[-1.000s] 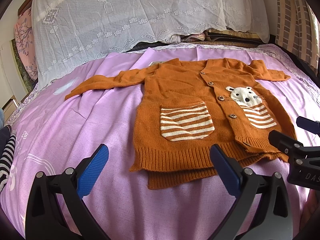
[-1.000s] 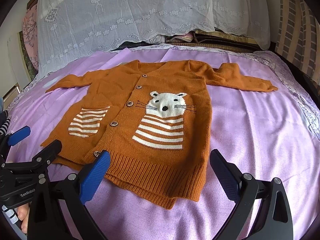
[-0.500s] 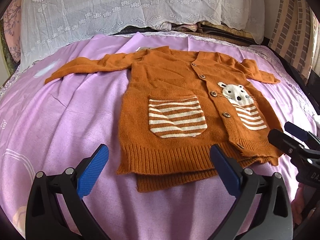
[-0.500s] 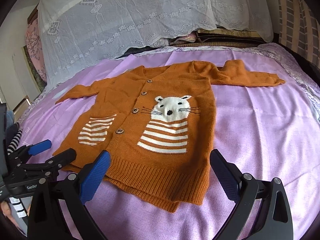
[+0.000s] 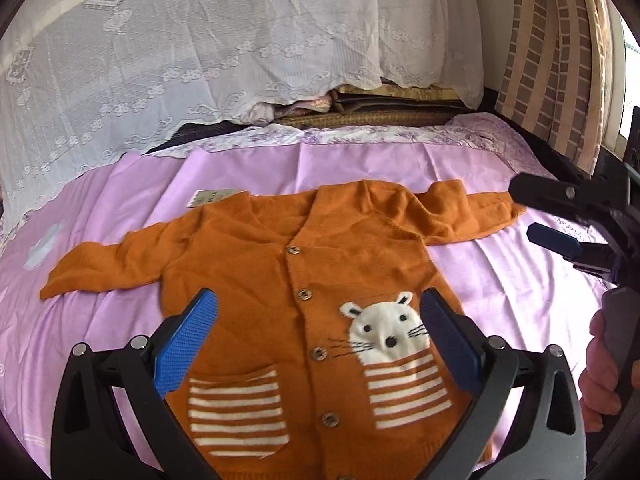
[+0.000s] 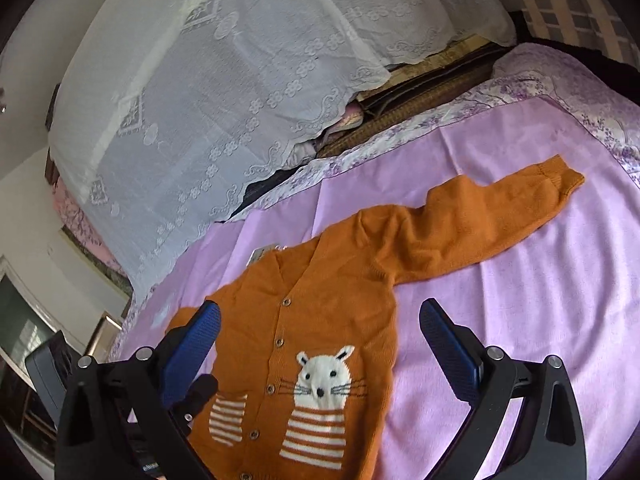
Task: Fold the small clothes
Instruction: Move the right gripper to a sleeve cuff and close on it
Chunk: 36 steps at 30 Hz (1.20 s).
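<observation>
A small orange knit cardigan (image 5: 256,264) with a white mouse face and striped pockets lies flat, front up, on the purple bedsheet (image 5: 120,184), both sleeves spread out. It also shows in the right wrist view (image 6: 332,288). My left gripper (image 5: 318,320) is open and empty, above the cardigan's body. My right gripper (image 6: 320,336) is open and empty, above the cardigan's right half near the mouse face. The right gripper also shows in the left wrist view (image 5: 540,216) at the right, near the right sleeve's cuff (image 5: 496,216).
A white lace cover (image 5: 200,52) drapes over pillows at the head of the bed. Folded bedding (image 5: 384,104) lies beneath it. A paper tag (image 5: 212,199) sticks out by the collar. A brick-patterned curtain (image 5: 552,48) hangs at the right.
Both grippers have moved forward from the hem, over the cardigan toward its collar and sleeves. The right gripper has swung toward the right sleeve. The cardigan has not moved.
</observation>
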{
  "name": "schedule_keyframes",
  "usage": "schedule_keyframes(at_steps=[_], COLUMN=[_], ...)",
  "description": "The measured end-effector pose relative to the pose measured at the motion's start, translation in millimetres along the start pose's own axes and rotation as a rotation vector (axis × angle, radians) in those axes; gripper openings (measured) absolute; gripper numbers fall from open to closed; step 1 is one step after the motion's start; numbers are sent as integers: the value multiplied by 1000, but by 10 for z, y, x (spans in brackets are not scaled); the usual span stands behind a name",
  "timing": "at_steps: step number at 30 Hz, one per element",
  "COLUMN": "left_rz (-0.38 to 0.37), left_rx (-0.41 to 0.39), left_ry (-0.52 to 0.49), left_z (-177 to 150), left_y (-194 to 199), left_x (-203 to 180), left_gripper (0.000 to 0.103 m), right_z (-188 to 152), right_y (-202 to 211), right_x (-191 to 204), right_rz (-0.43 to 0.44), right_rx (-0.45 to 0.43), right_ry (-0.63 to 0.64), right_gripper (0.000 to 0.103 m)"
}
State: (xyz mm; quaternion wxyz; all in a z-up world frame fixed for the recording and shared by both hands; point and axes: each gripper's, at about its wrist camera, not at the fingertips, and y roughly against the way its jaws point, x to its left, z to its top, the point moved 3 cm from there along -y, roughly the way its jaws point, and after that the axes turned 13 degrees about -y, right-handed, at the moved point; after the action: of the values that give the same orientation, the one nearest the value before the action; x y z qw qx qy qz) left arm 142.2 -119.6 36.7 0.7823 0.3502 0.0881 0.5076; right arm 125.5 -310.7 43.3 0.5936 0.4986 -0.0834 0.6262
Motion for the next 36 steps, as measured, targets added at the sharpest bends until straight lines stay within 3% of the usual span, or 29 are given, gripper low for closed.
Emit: schedule_keyframes(at_steps=[4, 8, 11, 14, 16, 17, 18, 21, 23, 27, 30, 33, 35, 36], left_rz=[24, -2, -20, -46, -25, 5, -11, -114, -141, -104, -99, -104, -99, -96], left_rx=[50, 76, 89, 113, 138, 175, 255, 218, 243, 234, 236, 238, 240, 241], left_ry=[-77, -109, -101, -68, -77, -103, -106, -2, 21, -14, -20, -13, -16, -18], left_z=[284, 551, 719, 732, 579, 470, 418, 432, 407, 415, 420, 412, 414, 415], left_y=[-393, -741, -1023, -1350, -1597, -1733, -1862, -1835, -1892, -1890, -1883, -1880, -1885, -1889], left_x=[-337, -647, -856, -987, -1036, -1060, -1058, -873, -835, -890, -901, -889, -894, -897], left_gripper=[99, 98, 99, 99, 99, 99, 99, 99, 99, 99, 99, 99, 99, 99], right_z=[405, 676, 828, 892, 919, 931, 949, 1024, 1035, 1239, 1415, 1496, 1485, 1491], right_y=[-78, -90, -137, -171, -207, -234, -280, -409, -388, -489, -570, -640, -674, -700], right_x=[-467, -1109, -1543, -1799, -1846, -1845, -1843, -1883, -1899, -1979, -2079, -2108, -2081, -2069], right_rz=[-46, 1, -38, -20, -24, -40, -59, -102, -101, -155, -127, -94, -107, -118], right_rx=[-44, -90, -97, -94, -103, -108, -110, -121, -194, -232, -233, -227, -227, -222], right_ry=[-104, -238, -336, -431, -443, -428, -411, -382, -358, -402, -449, -414, -373, -353], right_gripper=[100, 100, 100, 100, 100, 100, 100, 100, 100, 100, 100, 99, 95, 86])
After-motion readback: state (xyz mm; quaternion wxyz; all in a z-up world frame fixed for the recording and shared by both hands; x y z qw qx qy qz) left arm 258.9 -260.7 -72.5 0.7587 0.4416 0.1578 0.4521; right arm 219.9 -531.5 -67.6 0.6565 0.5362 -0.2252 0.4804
